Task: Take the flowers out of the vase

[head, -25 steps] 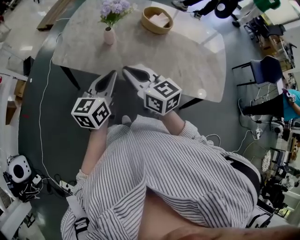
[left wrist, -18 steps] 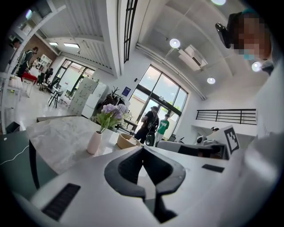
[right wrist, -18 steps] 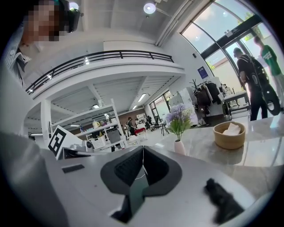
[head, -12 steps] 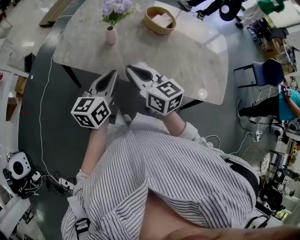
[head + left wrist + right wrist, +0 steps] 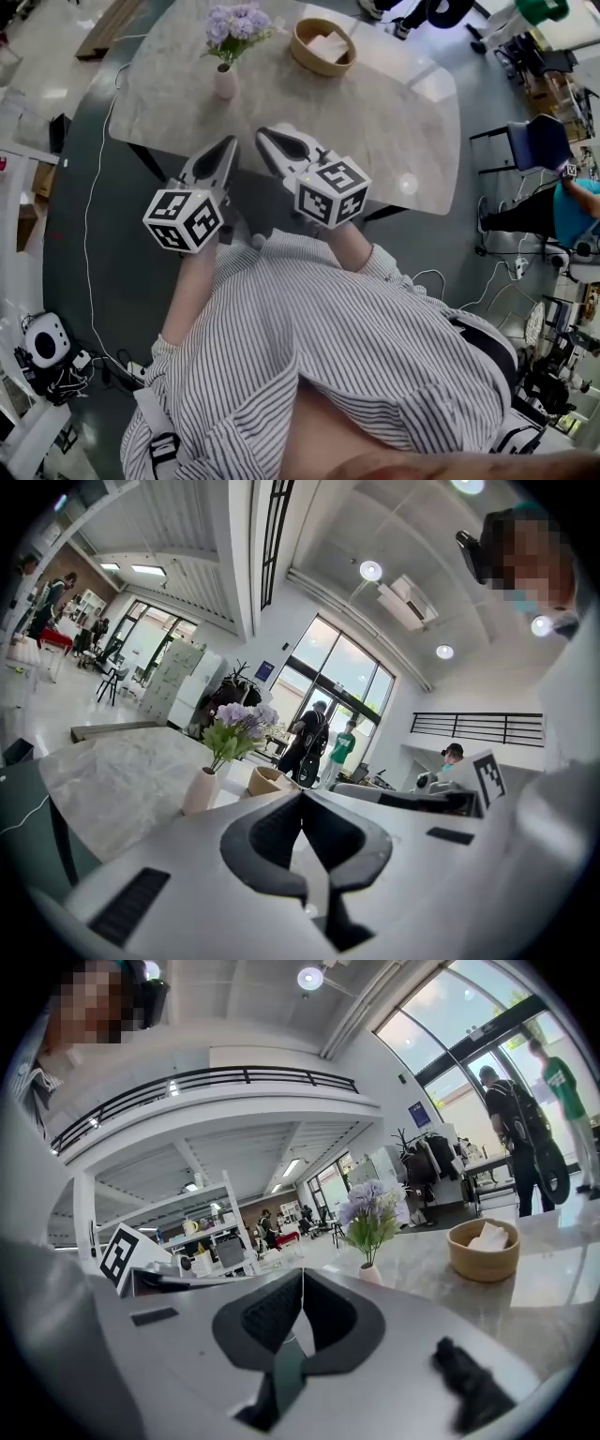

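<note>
Flowers (image 5: pixel 234 25) (purple blooms, green leaves) are in the vase (image 5: pixel 225 82) at the upper left of the head view, stems down in the neck, so nothing is extracted yet. The vase stands upright on the far-left part of the marble table (image 5: pixel 384 122). A wooden bowl (image 5: pixel 323 45) with something pale in it sits near the vase, to its right, at the top of the frame. Left gripper (image 5: pixel 229 143) and right gripper (image 5: pixel 265 137) are side by side at mid-frame over the table's near edge, both pointing toward the vase and well apart from it. No contact with flowers, vase or bowl. Left gripper view: jaws closed tip to tip, nothing between them, bouquet visible beyond and left of centre. Right gripper view: same, jaws closed and empty, bouquet beyond and just right of centre. Lower half of the head view is just the person's striped shirt (image 5: pixel 356 356). My read: task is at zero, approach phase only. What's left is everything — close the gap, open a jaw pair, take the stems above the vase neck, lift clear. Vase looks small and light, so I'd expect the other gripper to steady it, else it may ride up or tip with the stems.
</note>
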The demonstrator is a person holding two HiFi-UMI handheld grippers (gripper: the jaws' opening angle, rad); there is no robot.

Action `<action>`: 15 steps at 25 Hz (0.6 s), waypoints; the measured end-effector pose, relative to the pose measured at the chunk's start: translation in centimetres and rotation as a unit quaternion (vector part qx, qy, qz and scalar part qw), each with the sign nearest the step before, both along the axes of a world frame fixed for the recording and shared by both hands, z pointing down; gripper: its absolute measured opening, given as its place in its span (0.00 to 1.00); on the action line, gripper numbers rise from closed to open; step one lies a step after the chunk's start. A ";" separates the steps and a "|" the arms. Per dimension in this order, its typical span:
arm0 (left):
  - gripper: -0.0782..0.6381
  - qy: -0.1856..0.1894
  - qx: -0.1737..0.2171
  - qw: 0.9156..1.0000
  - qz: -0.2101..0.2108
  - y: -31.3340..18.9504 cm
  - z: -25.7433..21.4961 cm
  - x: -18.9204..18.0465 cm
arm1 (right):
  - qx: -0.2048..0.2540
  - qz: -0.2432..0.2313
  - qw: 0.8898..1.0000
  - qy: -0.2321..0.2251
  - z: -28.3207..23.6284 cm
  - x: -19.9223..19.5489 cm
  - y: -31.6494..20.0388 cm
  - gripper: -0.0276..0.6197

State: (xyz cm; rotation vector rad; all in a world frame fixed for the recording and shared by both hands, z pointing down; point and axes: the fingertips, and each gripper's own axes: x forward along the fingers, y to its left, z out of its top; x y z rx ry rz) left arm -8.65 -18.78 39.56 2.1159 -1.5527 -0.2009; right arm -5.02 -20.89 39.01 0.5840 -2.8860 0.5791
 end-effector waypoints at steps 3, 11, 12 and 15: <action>0.12 -0.001 0.000 1.000 0.007 -1.6 -0.1 -1.3 | -0.001 0.005 1.000 0.000 0.0 -1.5 -1.6 0.07; 0.12 -0.011 0.000 0.999 0.035 -6.7 -0.7 -5.7 | 0.003 0.029 1.000 -0.010 -0.9 -6.2 -6.5 0.07; 0.12 -0.010 -0.001 0.999 0.041 -7.4 -0.6 -6.3 | 0.002 0.035 0.999 -0.010 -0.8 -6.8 -7.1 0.07; 0.12 -0.006 -0.002 0.998 0.058 -9.1 -0.3 -7.6 | 0.000 0.054 0.998 -0.011 -0.7 -8.2 -8.8 0.07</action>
